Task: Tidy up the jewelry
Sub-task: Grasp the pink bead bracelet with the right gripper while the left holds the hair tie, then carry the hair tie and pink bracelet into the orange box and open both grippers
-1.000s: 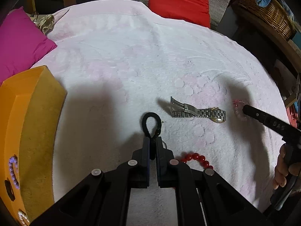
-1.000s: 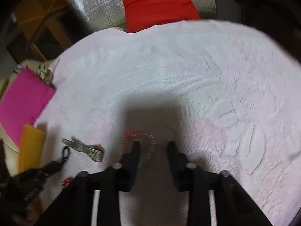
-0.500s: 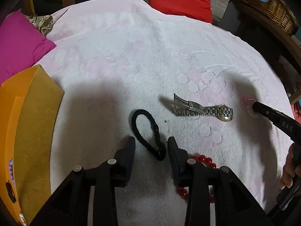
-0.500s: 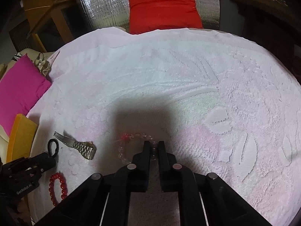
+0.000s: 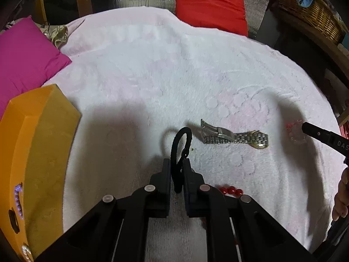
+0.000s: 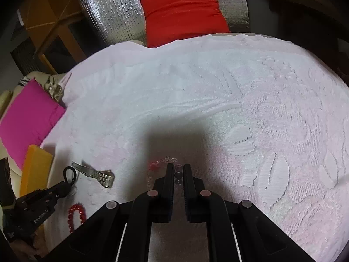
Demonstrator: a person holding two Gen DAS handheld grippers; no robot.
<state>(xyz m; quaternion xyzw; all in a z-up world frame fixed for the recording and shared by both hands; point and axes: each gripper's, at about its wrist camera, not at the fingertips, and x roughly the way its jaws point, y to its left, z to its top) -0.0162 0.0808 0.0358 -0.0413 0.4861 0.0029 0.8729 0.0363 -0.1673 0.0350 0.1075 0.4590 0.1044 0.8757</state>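
Left wrist view: left gripper (image 5: 176,163) clenches a black looped cord bracelet (image 5: 181,146).
Right gripper (image 6: 178,170) pinches a clear-and-pink beaded bracelet (image 6: 162,163) on the white towel (image 6: 240,109).

Pale pink towel (image 6: 196,91) spreads wide, red cushion (image 6: 183,11) against silver foil wall (image 6: 109,6), magenta cushion (image 5: 24,56) left, wicker basket (image 5: 314,8) right.

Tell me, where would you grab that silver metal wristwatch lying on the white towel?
I'd take the silver metal wristwatch across its flat link band, midway between the raised clasp end and the gold-rimmed face, coming straight down from above. It lies stretched out flat on the white towel, so only its narrow width fits between two fingers; the face looks wider and probably slippery.
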